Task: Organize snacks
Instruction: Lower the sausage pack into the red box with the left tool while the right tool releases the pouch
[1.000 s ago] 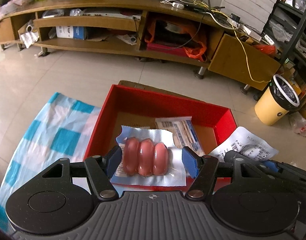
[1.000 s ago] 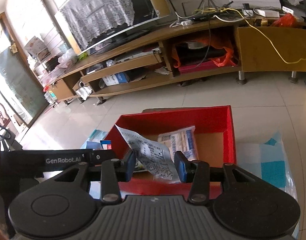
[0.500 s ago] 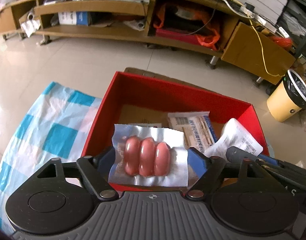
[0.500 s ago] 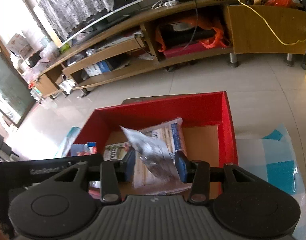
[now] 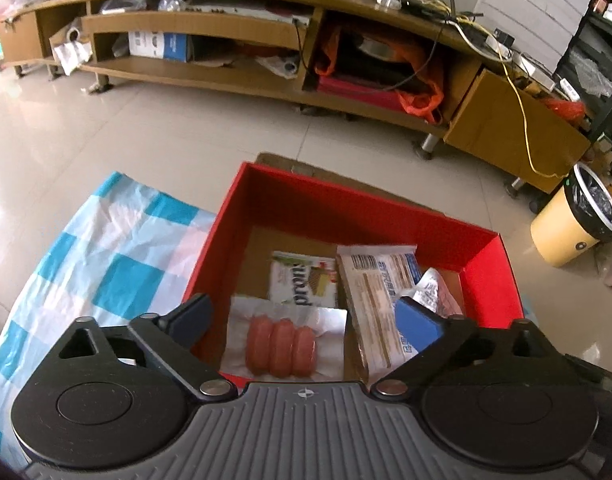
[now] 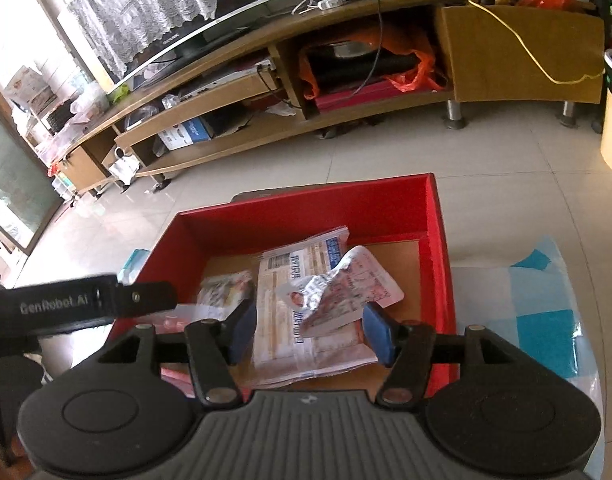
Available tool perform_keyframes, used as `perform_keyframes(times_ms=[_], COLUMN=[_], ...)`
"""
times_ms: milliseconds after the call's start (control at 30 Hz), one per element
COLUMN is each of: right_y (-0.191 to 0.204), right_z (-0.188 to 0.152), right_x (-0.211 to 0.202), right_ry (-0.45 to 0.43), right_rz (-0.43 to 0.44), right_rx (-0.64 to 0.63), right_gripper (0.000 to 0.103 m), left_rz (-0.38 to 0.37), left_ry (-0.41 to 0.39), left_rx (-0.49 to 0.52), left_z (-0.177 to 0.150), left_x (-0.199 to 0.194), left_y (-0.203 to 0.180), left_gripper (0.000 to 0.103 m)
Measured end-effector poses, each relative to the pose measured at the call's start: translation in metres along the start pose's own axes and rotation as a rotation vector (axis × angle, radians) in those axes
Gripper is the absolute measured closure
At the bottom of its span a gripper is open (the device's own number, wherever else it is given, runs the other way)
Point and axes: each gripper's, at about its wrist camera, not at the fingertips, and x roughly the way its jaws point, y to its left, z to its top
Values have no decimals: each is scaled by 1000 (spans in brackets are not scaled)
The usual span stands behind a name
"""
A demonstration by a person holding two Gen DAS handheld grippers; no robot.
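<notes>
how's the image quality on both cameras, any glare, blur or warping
Left wrist: sharp, glare on the floor, fisheye bends the TV stand. Right wrist: window blown out, slight blur on the crackers in the box.

Black ribbed gripper (image 5: pixel 308 320) bodies, blue-padded jaws, silver pivot screws, "GenRobot.AI" lettering

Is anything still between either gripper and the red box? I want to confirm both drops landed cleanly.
Nothing visible blocks either. The left gripper is open above the sausage pack lying in the red box; the right gripper is open over the crumpled silver packet, which rests on other packets.
</notes>
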Motion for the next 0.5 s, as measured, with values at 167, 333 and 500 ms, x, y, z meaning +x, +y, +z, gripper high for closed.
perform_keyframes(times_ms=[167,333,500], right_y=[8,12,17], right_z=[-3,-10,-19], right_x=[-5,-10,-18], right_ry=[2,17,32], right_rz=[5,-3,4], right_rx=[-32,-51,-69], right_gripper=[47,46,43], left_rz=[12,34,59], left_ry=[-18,-4,31], left_rx=[30,25,13], left_z=[-2,-13,-31], left_x=[-10,-21,-30], left_y=[1,16,31], left_gripper=[2,1,1])
